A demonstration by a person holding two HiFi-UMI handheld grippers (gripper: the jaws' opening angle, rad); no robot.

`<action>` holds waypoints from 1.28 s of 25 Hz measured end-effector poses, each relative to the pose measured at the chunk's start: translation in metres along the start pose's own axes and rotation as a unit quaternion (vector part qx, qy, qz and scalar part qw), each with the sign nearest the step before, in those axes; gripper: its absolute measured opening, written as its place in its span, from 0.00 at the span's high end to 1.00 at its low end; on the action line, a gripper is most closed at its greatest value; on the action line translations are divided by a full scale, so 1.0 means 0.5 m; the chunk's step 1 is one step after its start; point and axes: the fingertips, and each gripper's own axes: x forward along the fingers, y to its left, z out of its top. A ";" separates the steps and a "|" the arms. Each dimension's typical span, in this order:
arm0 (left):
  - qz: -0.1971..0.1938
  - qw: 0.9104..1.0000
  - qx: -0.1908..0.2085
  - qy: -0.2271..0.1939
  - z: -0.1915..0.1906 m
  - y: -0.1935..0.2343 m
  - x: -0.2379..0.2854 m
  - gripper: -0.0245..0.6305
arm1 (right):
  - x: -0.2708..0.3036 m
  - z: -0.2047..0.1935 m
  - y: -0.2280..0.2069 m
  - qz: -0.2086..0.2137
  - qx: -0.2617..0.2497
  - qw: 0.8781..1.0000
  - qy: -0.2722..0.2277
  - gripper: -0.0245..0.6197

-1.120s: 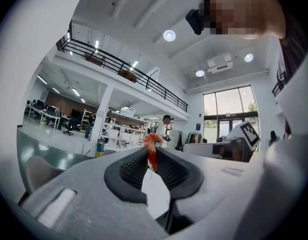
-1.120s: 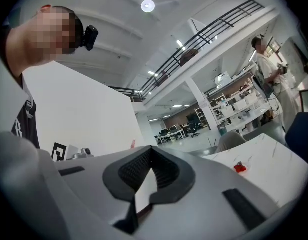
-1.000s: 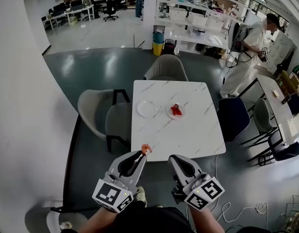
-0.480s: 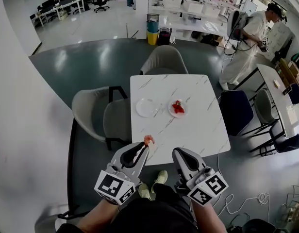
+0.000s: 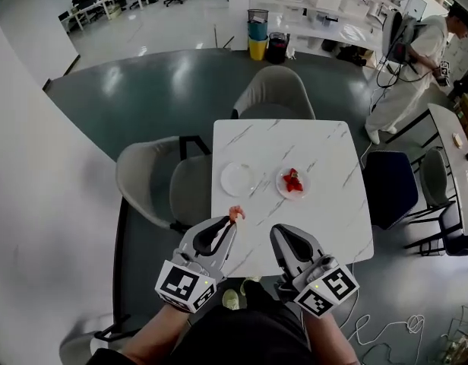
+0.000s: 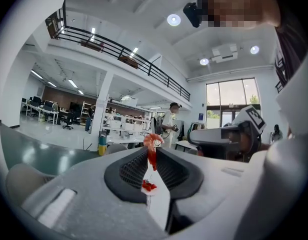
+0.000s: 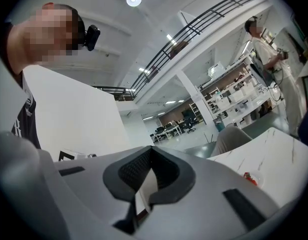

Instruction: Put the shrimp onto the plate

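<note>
Marble table [image 5: 333, 215], empty plate [image 5: 237, 179], grey floor [image 5: 143, 97]

A small orange-pink shrimp [image 5: 235, 214] sits just below the centre of the head view. It is curled and stands upright, pinched at its lower end between the closed jaws of the left gripper [image 5: 232, 222], with its curled top poking out past the jaw tips. Slightly above it, near the middle of the frame, two round white plates lie side by side and apart. The left plate [image 5: 237, 179] is bare. The right plate [image 5: 282, 188] holds red shrimp pieces [image 5: 293, 181].
</note>
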 end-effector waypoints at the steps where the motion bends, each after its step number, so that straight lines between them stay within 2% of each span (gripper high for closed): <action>1: 0.004 1.000 0.001 0.003 -0.003 0.009 0.019 0.88 | 0.012 0.003 -0.018 0.004 0.003 1.000 0.004 0.96; 7: 0.020 1.000 0.007 0.019 -0.031 0.063 0.123 0.88 | 0.078 0.004 -0.111 0.025 0.012 0.999 0.022 0.96; 13: 0.021 0.998 0.005 0.055 -0.096 0.113 0.194 0.88 | 0.126 -0.024 -0.163 0.031 0.027 0.999 0.033 0.96; 23: 0.001 0.992 -0.009 0.125 -0.266 0.227 0.297 0.88 | 0.215 -0.109 -0.255 -0.020 0.033 0.999 0.034 0.96; 32: -0.015 0.980 -0.015 0.196 -0.415 0.304 0.379 0.88 | 0.274 -0.205 -0.338 -0.072 0.046 0.995 0.059 0.96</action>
